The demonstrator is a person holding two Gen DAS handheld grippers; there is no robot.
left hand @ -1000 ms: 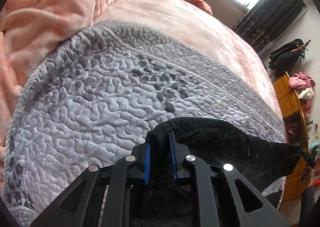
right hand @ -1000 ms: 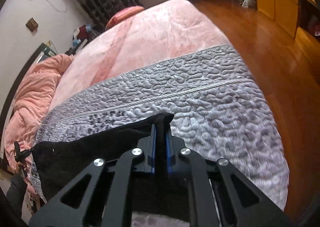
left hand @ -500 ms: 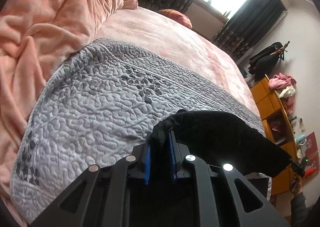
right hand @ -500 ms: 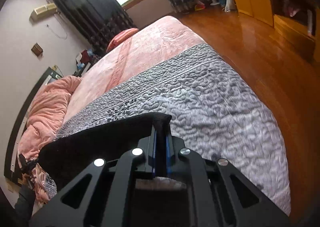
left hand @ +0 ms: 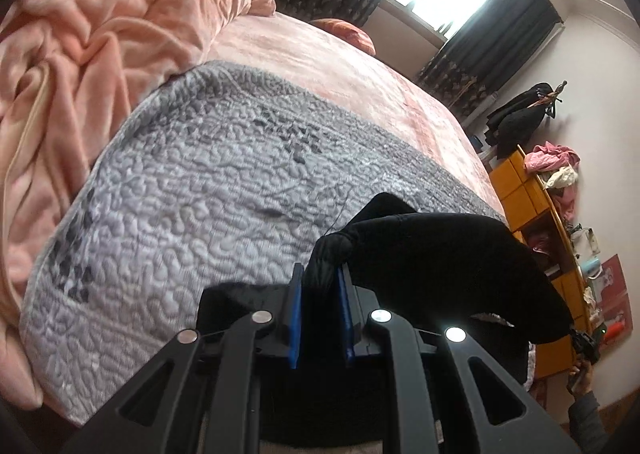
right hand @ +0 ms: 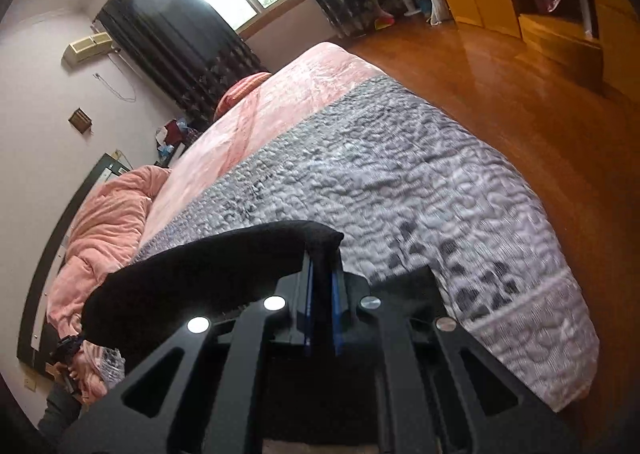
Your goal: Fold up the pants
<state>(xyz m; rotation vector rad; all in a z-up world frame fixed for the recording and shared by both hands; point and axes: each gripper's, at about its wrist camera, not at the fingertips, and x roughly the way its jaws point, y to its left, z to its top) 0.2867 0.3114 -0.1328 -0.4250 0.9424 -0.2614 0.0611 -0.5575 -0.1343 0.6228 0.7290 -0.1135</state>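
Black pants [left hand: 460, 266] are held stretched betw. both grippers, above the grey quilted bedspread [left hand: 192, 206]. L gripper [left hand: 320, 286] is clamped on one bunched corner; R gripper [right hand: 320, 274] is pinched tight on the other.

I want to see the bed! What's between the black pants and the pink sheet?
The grey quilt. In both wrist views it covers the bed between the pants held in the tongs and the pink sheet behind.
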